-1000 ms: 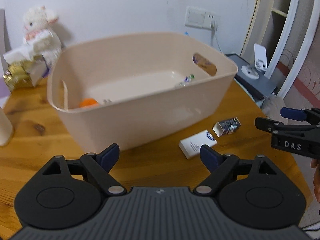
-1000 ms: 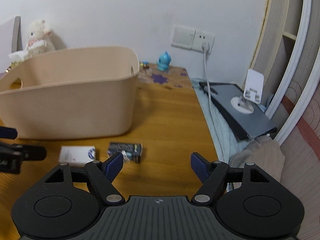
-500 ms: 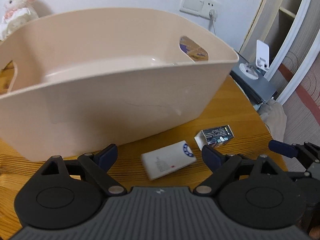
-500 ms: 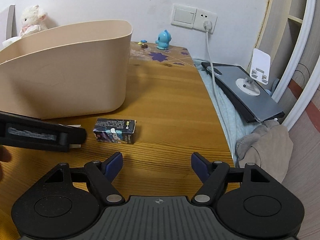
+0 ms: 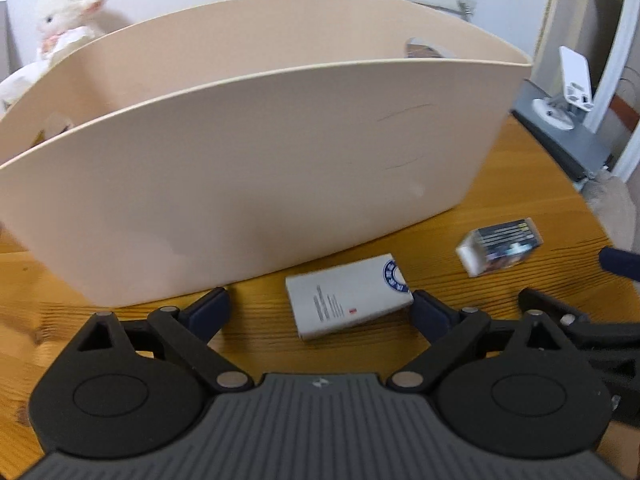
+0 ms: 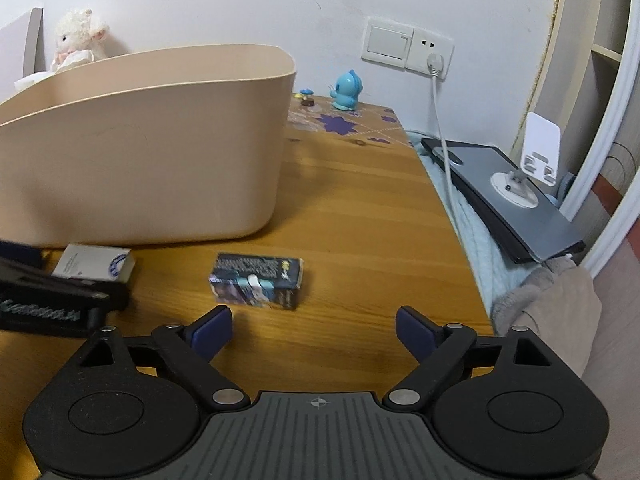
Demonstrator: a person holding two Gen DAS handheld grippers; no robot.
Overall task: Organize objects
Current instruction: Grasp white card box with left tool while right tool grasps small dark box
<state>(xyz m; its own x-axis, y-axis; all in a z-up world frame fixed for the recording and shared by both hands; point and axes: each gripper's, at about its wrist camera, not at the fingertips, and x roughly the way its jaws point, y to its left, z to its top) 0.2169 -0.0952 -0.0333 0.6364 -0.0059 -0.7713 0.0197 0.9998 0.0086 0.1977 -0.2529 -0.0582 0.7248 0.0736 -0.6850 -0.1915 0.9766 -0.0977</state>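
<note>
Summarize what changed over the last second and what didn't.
Both hand-held grippers dropped closer: the left now straddles the white box, the right nears the dark box. Nothing was gripped; both stay open. The boxes and beige bin have not moved.

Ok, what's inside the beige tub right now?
Only the beige tub's inner far wall and a handle cutout show. Its near wall hides the floor and any contents in both views, so that can't be told.
</note>
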